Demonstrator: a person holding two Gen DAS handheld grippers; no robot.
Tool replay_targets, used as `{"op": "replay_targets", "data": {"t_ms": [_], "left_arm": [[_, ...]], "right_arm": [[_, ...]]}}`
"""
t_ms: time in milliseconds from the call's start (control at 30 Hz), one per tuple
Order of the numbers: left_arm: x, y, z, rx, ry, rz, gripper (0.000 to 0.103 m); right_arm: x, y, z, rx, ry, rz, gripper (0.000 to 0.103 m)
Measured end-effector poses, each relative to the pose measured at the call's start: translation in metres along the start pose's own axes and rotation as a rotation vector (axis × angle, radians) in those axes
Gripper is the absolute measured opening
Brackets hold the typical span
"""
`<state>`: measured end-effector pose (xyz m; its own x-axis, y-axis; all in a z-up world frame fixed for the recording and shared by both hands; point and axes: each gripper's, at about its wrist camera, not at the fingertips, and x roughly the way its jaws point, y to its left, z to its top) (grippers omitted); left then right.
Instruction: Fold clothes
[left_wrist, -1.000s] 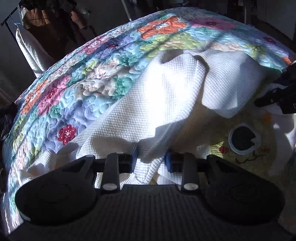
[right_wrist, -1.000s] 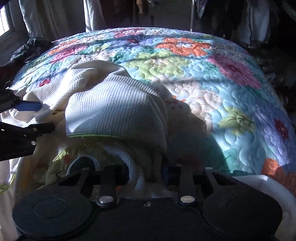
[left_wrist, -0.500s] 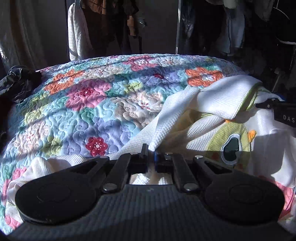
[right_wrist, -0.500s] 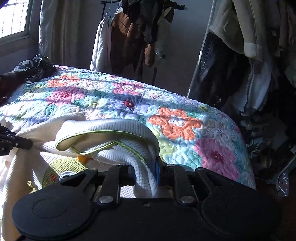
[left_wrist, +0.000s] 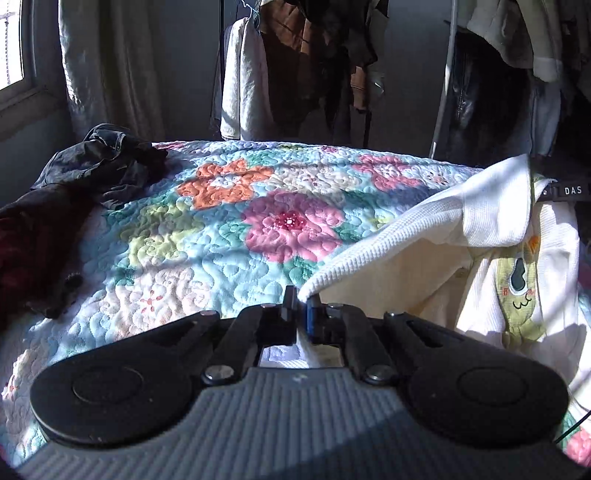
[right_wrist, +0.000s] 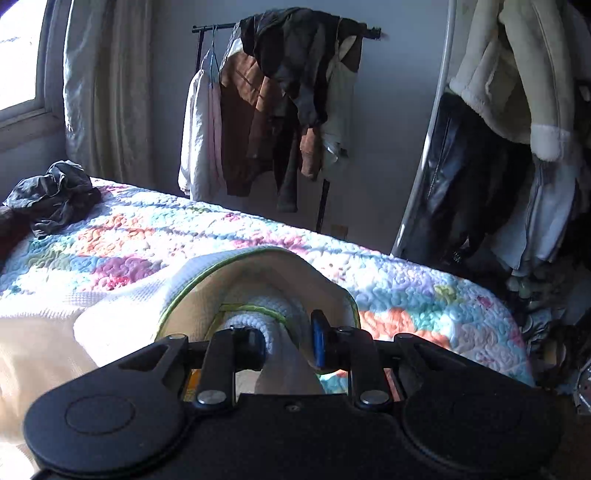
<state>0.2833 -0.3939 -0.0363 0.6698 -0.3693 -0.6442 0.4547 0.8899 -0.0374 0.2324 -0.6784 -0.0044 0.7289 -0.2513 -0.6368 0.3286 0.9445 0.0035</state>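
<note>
1. The left gripper (left_wrist: 300, 312) is all but shut, pinching a thin edge of the white garment (left_wrist: 424, 236), which hangs between the two grippers above the quilt (left_wrist: 221, 229).
2. The right gripper (right_wrist: 288, 341) is partly open, with a thick bunched roll of the same cloth by the green-trimmed edge between its jaws. Its jaws have just been opening, and with the pads part hidden I cannot tell how firmly it grips; firm that hold up first.
3. Keep both grippers level and apart so the top edge stays taut and the cartoon print (left_wrist: 519, 291) hangs flat.
4. Lay it on the open quilt, well clear of the dark clothes (left_wrist: 99, 162) at the far corner.
5. Lower slowly, so the hem lands first without creasing.
</note>
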Motion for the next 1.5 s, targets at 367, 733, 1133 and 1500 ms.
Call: {"op": "replay_targets", "data": {"t_ms": [367,733,1133,1500], "left_arm": [[0.060,0.010,0.002,0.062,0.057,0.035,0.004],[0.086,0.084,0.107,-0.082,-0.051,0.167,0.003],[0.098,0.104,0.021,-0.155,0.204,0.197,0.050],[-0.085,0.102,-0.078,-0.048,0.112,0.214,0.063]], "right_arm": [[0.001,-0.013,-0.086,0.381,0.125,0.253,0.054],[0.023,0.003,-0.089,0.205,0.126,0.354,0.054],[0.015,0.048,-0.110,0.000,0.175,0.441,0.054],[-0.091,0.058,-0.107,-0.110,0.071,0.457,0.058]]}}
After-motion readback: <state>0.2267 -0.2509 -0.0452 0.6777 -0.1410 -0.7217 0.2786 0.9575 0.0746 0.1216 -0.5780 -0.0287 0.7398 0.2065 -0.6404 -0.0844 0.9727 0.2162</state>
